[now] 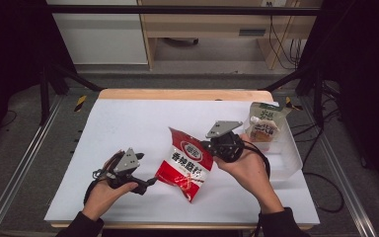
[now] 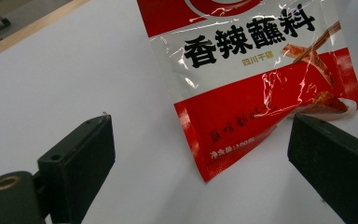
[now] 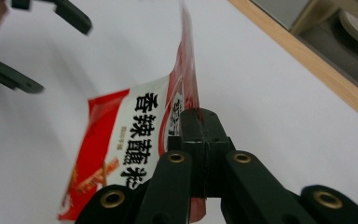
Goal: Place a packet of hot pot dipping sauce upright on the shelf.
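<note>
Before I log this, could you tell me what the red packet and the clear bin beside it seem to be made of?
Red packet: glossy plastic film, judging by its creases and bright glare; the right gripper pinches its edge flat.
Clear bin: see-through, rigid-looking plastic, probably; the table shows through its walls.
Pouch standing in it: printed, possibly laminated film, unclear.

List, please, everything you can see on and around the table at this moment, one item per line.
Seasoning packet: one, red and white with black print, mid-table, one edge lifted.
Clear bin: one, transparent, right side of table.
Carton pouch: one, green, white and orange, standing in the bin.
Table: one, white top with a wooden far edge.
Wooden cabinet: one, pale wood, beyond the table.
Left gripper: one, black, open, beside the packet's lower corner.
Right gripper: one, black, shut on the packet's edge.
Hands: two, dark sleeves, near edge.
</note>
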The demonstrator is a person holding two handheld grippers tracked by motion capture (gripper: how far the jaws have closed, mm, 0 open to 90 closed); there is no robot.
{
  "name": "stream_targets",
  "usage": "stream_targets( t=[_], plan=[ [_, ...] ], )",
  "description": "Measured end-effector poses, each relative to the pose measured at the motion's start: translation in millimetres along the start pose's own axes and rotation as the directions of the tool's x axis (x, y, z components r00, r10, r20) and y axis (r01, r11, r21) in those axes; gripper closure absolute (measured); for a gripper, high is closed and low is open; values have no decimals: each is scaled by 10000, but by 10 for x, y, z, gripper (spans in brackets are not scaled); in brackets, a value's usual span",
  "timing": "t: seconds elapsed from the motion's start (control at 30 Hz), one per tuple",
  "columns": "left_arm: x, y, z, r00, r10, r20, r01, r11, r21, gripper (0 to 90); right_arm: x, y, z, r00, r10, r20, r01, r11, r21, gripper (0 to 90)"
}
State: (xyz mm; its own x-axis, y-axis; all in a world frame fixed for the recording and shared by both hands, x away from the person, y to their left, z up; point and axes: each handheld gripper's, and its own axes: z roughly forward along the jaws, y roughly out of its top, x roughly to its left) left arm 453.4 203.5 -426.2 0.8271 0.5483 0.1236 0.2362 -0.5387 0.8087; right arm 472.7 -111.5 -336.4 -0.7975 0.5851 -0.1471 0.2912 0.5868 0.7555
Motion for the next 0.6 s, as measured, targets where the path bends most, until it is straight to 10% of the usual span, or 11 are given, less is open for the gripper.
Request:
stream_targets(
  t=[0.6],
  plan=[
    [362, 348, -208, 9994, 71, -325, -102, 9954, -954, 143, 194, 533, 2, 9791, -1868, -798, 1847, 9822, -337, 900]
  ],
)
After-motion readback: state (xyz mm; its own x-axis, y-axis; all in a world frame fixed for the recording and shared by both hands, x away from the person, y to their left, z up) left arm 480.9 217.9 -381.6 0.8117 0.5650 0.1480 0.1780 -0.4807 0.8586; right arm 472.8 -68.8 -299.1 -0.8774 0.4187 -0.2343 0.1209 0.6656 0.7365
